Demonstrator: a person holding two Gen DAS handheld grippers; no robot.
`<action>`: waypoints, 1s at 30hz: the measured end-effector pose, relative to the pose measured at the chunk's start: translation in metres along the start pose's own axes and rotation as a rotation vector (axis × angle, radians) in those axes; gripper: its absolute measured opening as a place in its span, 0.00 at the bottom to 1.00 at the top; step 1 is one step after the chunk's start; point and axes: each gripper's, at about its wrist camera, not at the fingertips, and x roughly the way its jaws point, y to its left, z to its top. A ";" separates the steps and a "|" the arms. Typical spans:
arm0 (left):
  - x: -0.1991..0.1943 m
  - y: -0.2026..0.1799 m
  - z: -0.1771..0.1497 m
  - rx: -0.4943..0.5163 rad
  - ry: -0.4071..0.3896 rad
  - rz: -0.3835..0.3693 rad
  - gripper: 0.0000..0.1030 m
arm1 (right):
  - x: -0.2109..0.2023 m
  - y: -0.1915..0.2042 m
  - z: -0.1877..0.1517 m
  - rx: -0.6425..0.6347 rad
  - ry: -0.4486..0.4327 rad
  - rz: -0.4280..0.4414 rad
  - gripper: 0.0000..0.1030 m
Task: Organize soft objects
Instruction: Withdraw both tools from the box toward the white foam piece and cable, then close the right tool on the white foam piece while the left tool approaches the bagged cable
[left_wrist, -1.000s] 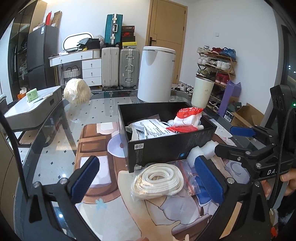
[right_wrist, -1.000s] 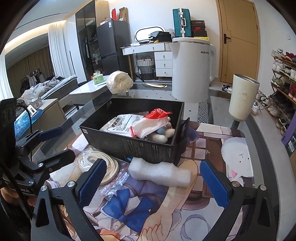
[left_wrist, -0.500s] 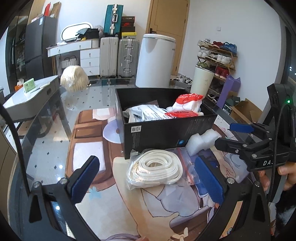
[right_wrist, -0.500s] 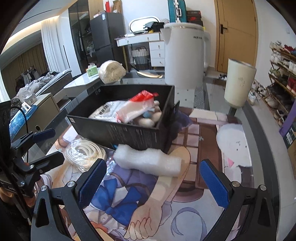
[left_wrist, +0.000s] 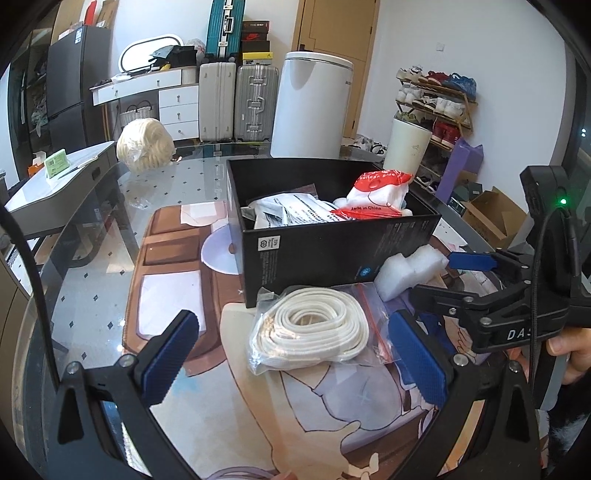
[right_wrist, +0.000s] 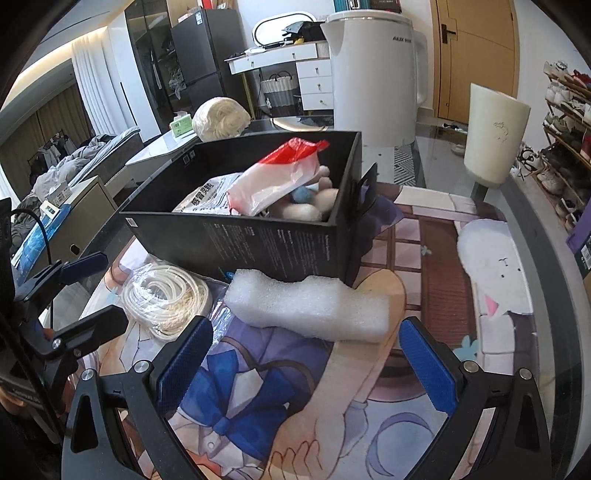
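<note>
A black box stands on a printed mat and holds white packets, a red-and-white bag and plush balls. A bagged coil of white rope lies in front of the box, between the open jaws of my left gripper. Beside it lies a white foam block, just ahead of my right gripper, which is open and holds nothing. Each gripper shows in the other's view.
A ball of cream yarn sits at the glass table's far end. A white bin, suitcases, a shoe rack and a cream cylinder stand beyond the table. A hand holds the right gripper.
Both grippers have come lower and closer to the mat: the rope bag now sits between the left jaws and the foam block lies nearer the right jaws. Nothing was grasped.
</note>
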 end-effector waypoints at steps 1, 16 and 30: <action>0.000 0.001 0.000 0.000 0.003 0.001 1.00 | 0.002 0.000 0.000 0.000 0.004 0.000 0.99; 0.002 0.004 -0.003 0.005 0.026 -0.004 1.00 | 0.023 0.004 0.011 -0.001 0.051 -0.021 0.99; 0.005 0.004 -0.003 0.015 0.047 0.002 1.00 | 0.015 0.001 0.007 -0.001 0.026 -0.046 0.89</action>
